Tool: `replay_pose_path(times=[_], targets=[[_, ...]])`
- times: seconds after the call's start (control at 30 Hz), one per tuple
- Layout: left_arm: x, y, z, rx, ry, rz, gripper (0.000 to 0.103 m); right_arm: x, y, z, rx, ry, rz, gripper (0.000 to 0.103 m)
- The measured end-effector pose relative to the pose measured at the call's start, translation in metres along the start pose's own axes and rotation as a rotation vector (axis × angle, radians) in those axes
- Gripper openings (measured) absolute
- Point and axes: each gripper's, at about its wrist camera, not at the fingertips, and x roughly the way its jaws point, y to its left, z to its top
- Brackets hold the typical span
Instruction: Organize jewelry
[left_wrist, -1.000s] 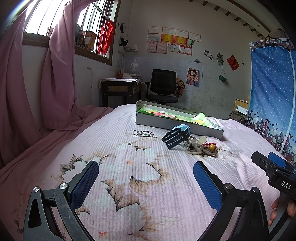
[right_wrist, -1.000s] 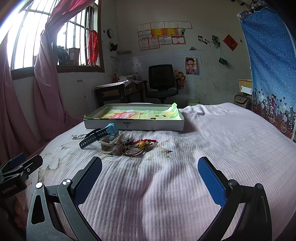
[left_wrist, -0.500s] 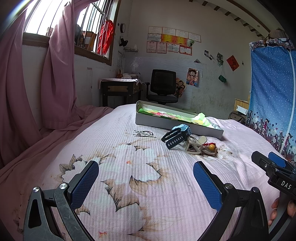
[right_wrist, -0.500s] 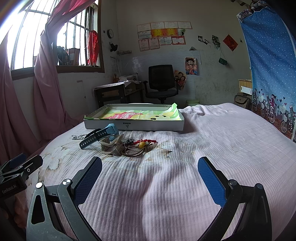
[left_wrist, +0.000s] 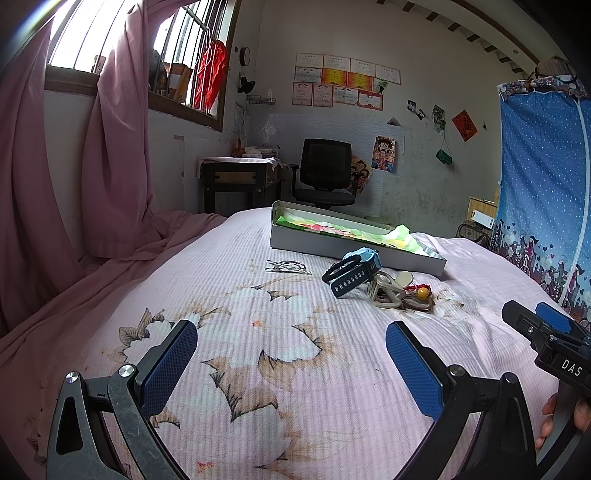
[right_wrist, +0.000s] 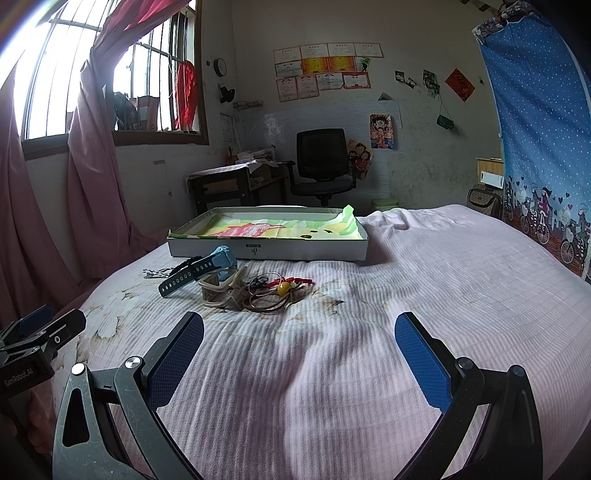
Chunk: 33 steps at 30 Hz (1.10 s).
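- I see the jewelry heaped mid-bed: a blue watch (right_wrist: 218, 263) with its dark strap lying out to the left, a beige clip-like piece (right_wrist: 221, 290) touching it, and just right of that a tangle of brown cords (right_wrist: 269, 301) with a yellow bead (right_wrist: 283, 288) and a red bit on top.
- A little silver chain (left_wrist: 286, 266) lies apart from the heap, on the window side.
- Just behind the heap stands a flat open box (right_wrist: 269, 249), lined with green and pink paper; nothing lies between my claws and the heap but bare bedspread.
- The bed (right_wrist: 406, 295) wears a pink ribbed spread with a flower print at the left; a pink curtain (left_wrist: 110, 147) drapes down onto its edge below a barred window.
- Beyond the foot: a dark desk (left_wrist: 236, 177), a black office chair (right_wrist: 321, 162), certificates on the wall, and a blue dotted curtain (right_wrist: 535, 129) at the right.
- My left claw (left_wrist: 291, 354) hovers low over the flower print, jaws spread wide, gripping nothing.
- My right claw (right_wrist: 299, 354) hangs likewise over the plain spread, released and empty, aimed at the heap.
- Fingers (left_wrist: 550, 413) of the person's right hand show on that handle.
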Motion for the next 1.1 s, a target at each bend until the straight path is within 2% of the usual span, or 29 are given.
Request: replay_pose_path(times=[1.1], targets=[[0.0003,-0.0001,0.0,-0.001,-0.002,0.0,0.103,-0.0067,-0.0012,0.0001,-0.007,-0.015,0.001,0.102]])
